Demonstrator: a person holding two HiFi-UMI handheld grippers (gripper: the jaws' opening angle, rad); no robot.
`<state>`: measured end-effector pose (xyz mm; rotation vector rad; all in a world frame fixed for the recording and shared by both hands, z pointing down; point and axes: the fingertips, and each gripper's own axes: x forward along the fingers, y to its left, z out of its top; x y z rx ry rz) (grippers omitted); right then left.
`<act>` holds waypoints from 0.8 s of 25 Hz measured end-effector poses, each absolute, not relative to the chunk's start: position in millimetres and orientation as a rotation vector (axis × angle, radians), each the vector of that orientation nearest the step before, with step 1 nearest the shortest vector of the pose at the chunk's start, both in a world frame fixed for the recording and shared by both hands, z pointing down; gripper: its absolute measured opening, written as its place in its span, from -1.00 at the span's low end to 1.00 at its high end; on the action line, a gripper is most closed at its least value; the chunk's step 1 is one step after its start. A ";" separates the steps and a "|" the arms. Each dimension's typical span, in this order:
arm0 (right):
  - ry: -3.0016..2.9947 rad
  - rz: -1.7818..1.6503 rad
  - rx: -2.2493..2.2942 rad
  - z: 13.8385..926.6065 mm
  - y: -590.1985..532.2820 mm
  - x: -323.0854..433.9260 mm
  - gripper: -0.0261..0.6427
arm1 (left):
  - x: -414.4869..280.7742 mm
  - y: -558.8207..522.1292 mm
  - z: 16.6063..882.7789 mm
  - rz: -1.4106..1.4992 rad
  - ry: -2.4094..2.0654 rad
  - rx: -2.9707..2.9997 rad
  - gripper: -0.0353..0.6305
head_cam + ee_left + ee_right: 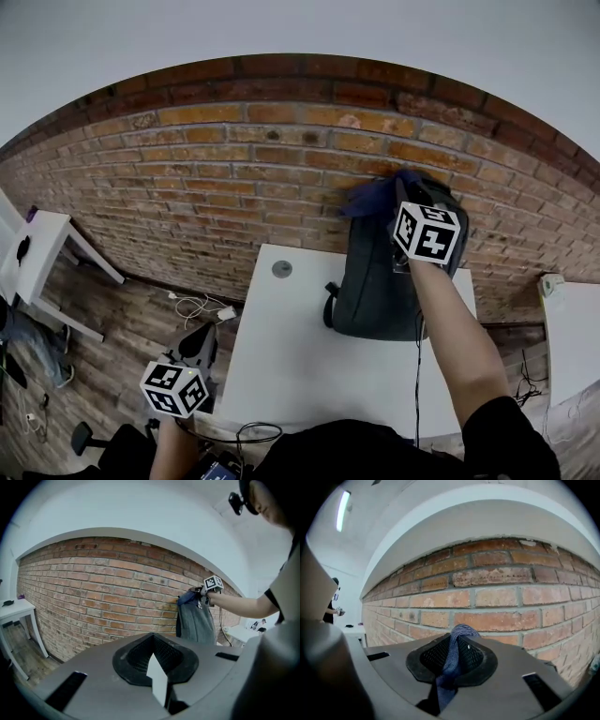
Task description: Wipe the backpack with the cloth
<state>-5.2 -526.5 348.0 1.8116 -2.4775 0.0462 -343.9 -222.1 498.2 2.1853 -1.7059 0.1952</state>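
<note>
Blue cloth is pinched in the right gripper at the grey backpack's top, centre-right; the left gripper, lower left, has its jaws together, empty.

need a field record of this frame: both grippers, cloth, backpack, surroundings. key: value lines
backpack: dark grey fabric backpack, upright on the white rectangular table, its back to the red brick wall
cloth: blue woven cloth, pinched between the right gripper's jaws, at the backpack's top; contact with it unclear
right gripper: right gripper shut on the cloth, raised beside the backpack's top
left gripper: left gripper jaws together, nothing between them; held low, off the table's front left corner
</note>
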 end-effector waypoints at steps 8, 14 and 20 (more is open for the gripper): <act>-2.501 -0.230 1.834 324.3 -462.7 37.2 -0.82 | -324.1 -244.6 484.9 0.184 -1.676 2.261 -0.90; -2.509 -0.189 1.901 334.9 -409.0 88.3 -0.82 | -301.1 -252.2 479.3 0.224 -1.621 2.318 -0.90; -2.482 -0.149 1.898 357.5 -353.3 120.4 -0.82 | -278.2 -242.0 466.9 0.231 -1.600 2.362 -0.90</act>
